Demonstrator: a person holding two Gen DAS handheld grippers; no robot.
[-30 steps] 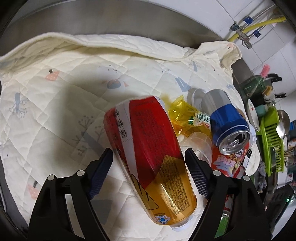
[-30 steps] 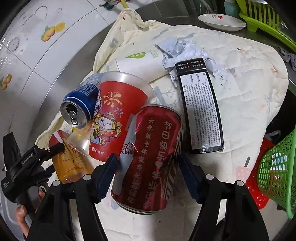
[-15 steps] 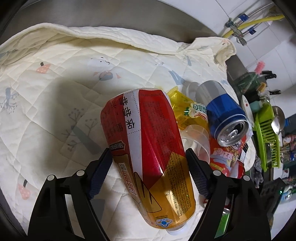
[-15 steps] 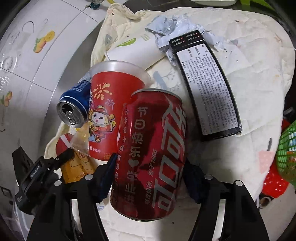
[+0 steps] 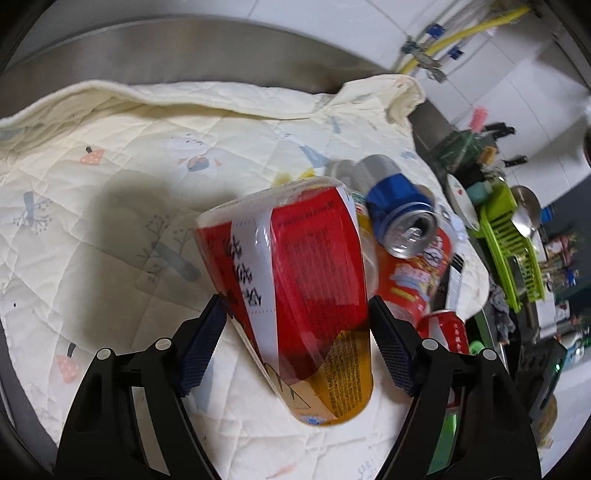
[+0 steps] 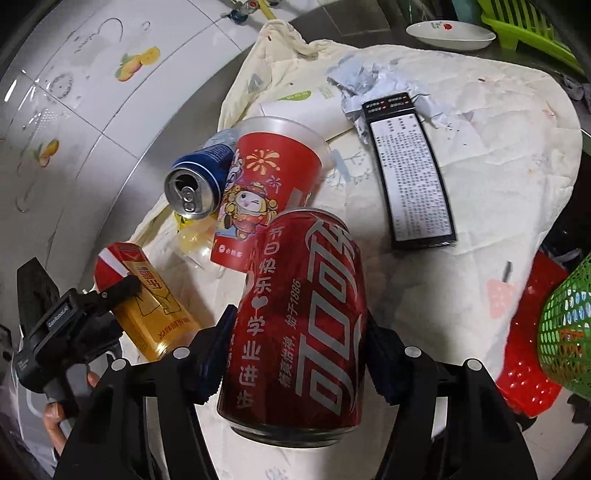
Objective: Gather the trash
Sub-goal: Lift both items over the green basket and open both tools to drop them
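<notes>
My left gripper is shut on a red and yellow bottle, lifted off the quilted cloth; the bottle also shows in the right wrist view. My right gripper is shut on a red cola can, lifted above the cloth. A blue can and a red printed cup lie on the cloth, with a yellow wrapper under them. The blue can and cup also show in the left wrist view.
A black printed box, crumpled grey paper and a white carton lie further back. A green basket and red basket stand at right. A white dish and green rack sit beyond.
Both grippers have closed on their items and lifted them. The bottle and the cola can have risen off the cloth and tilted more upright.
</notes>
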